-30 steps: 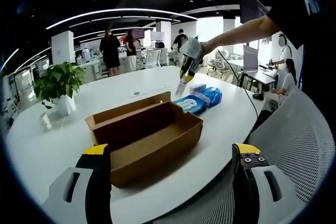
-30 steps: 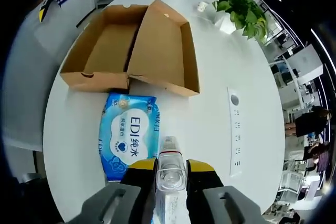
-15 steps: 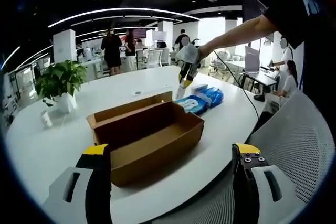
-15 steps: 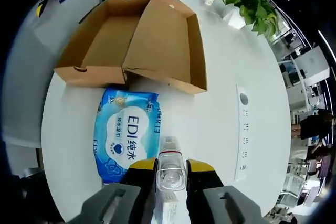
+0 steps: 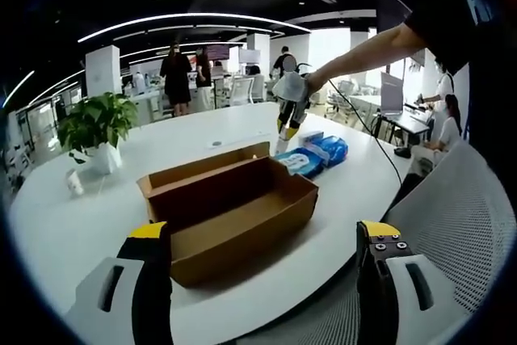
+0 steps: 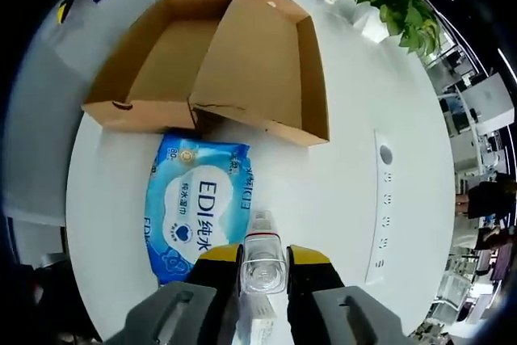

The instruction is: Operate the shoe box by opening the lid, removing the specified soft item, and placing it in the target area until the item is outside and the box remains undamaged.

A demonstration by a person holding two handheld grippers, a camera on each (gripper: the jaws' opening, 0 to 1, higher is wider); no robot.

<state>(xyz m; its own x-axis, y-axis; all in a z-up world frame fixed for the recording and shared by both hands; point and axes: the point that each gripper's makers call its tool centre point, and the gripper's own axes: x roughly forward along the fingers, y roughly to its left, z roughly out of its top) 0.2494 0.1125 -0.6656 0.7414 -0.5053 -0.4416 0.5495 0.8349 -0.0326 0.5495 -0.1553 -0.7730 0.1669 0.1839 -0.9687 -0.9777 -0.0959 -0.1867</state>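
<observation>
Reaching out across the white bench [image 5: 73, 232], your right arm is stretched long, and your right gripper [image 5: 284, 123] points down over the blue wet-wipes pack [image 5: 311, 155], seen from the left gripper view. In the right gripper view that gripper [image 6: 262, 262] has its jaws clenched on a clear plastic item [image 6: 262, 260], held above the bench; what it is, you cannot tell. The wipes pack [image 6: 198, 204] lies flat on the bench just left of those jaws, touching the near wall of the open cardboard shoe box [image 6: 214, 62], outside it. Your left gripper [image 5: 262, 276] hangs low at the bench edge, jaws released and wide apart, with the shoe box [image 5: 230, 212] between and beyond them. A potted plant [image 5: 93, 131] stands farther off.
</observation>
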